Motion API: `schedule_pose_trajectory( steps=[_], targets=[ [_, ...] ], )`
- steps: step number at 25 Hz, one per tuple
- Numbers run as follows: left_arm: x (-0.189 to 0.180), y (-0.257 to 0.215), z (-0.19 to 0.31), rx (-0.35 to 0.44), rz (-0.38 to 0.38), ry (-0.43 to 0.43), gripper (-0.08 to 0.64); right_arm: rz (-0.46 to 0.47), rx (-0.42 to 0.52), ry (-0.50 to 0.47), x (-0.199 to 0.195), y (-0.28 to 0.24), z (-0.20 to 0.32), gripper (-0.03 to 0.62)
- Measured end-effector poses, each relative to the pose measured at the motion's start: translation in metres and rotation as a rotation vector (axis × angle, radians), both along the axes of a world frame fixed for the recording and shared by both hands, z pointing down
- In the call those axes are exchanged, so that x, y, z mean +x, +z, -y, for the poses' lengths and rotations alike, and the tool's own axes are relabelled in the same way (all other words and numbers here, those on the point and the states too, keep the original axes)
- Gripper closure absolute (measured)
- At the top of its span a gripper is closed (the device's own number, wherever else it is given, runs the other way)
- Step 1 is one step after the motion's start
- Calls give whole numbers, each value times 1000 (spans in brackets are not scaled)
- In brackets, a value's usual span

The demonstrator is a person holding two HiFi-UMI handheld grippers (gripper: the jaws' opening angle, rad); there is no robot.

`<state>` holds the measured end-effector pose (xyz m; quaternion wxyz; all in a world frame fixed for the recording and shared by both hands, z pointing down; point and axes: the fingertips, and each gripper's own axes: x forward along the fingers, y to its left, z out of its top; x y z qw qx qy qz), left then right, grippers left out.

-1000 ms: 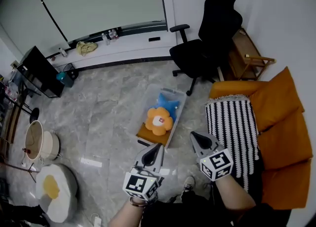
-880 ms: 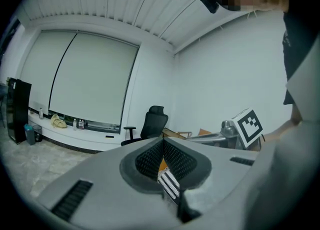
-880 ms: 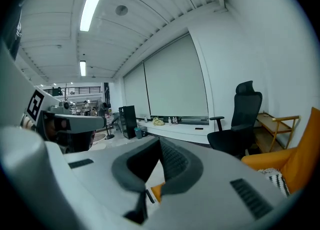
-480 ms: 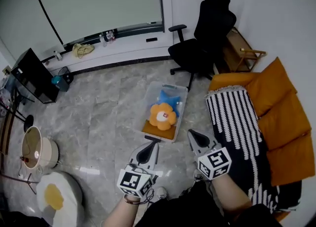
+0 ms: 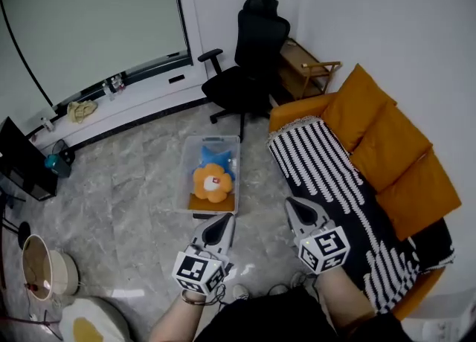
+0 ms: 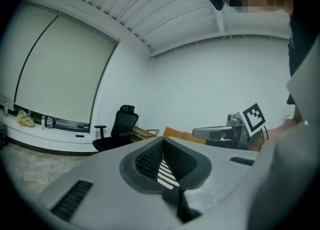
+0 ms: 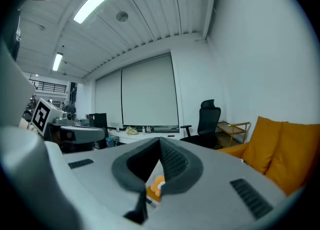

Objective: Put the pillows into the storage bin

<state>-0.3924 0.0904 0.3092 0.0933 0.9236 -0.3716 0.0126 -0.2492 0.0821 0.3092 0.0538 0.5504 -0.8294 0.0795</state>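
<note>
Pillows [image 5: 211, 182] sit in the storage bin [image 5: 186, 163], orange cushions [image 5: 387, 147] on the sofa [image 5: 297, 108] seemingly remain, and left tool [image 5: 222, 221] and right tool [image 5: 294, 207] are closed, empty.

Head cam: high, steep down; L gripper [image 5: 227, 218], R gripper [image 5: 289, 202] at btm. Gripper cams: level, close behind own jaws. All share office chair [image 5: 253, 58].

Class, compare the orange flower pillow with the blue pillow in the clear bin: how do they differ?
The flower pillow is orange with a pale centre and rounded petals; the blue pillow is blue with pointed tips. The flower pillow overlaps the blue pillow's near edge. Both lie in the storage bin.
</note>
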Motion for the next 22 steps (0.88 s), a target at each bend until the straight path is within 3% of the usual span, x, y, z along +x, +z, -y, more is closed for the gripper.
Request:
schedule_pose_trajectory(
  steps=[5, 15, 22],
  targets=[
    [54, -3, -24, -16, 2, 53, 554, 26, 10, 45, 47, -4, -32, 589],
    [190, 18, -87, -68, -18, 79, 553, 39, -71, -13, 152, 30, -90, 589],
    [195, 21, -112, -54, 4, -48, 554, 47, -65, -135, 157, 32, -99, 589]
  ],
)
